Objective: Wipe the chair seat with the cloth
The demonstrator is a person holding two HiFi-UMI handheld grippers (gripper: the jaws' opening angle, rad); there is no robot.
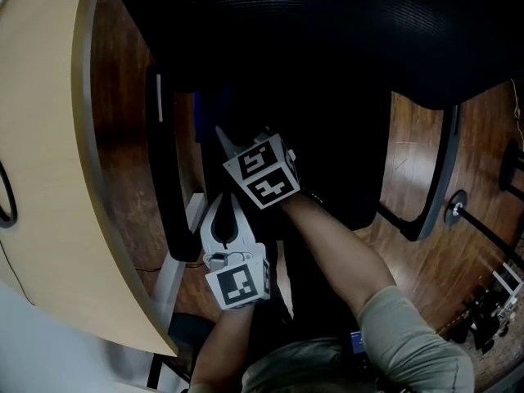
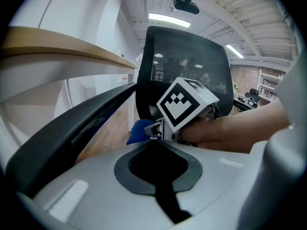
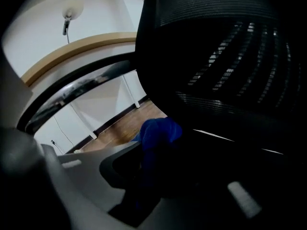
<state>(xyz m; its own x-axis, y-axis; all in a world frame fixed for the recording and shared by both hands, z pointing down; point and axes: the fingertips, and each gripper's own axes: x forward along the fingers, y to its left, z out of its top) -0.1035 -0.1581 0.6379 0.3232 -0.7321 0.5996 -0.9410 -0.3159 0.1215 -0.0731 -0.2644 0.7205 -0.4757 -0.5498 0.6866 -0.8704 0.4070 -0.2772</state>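
A black office chair fills the head view, with its mesh backrest (image 1: 327, 31) at the top and its dark seat (image 1: 340, 162) below. My right gripper (image 1: 219, 132) reaches over the seat's left side and is shut on a blue cloth (image 3: 158, 131), bunched between its jaws just above the seat (image 3: 230, 162). From the left gripper view, the cloth (image 2: 139, 131) shows ahead of the right gripper's marker cube (image 2: 187, 102). My left gripper (image 1: 225, 201) trails behind and to the left, beside the left armrest (image 1: 168, 178). Its jaws (image 2: 156, 145) are shut on nothing.
A curved wooden desk (image 1: 49, 137) runs along the left, close to the left armrest. The right armrest (image 1: 434, 178) stands over the wood floor (image 1: 409, 146). A black stand (image 1: 455, 207) and other gear sit on the floor at the right.
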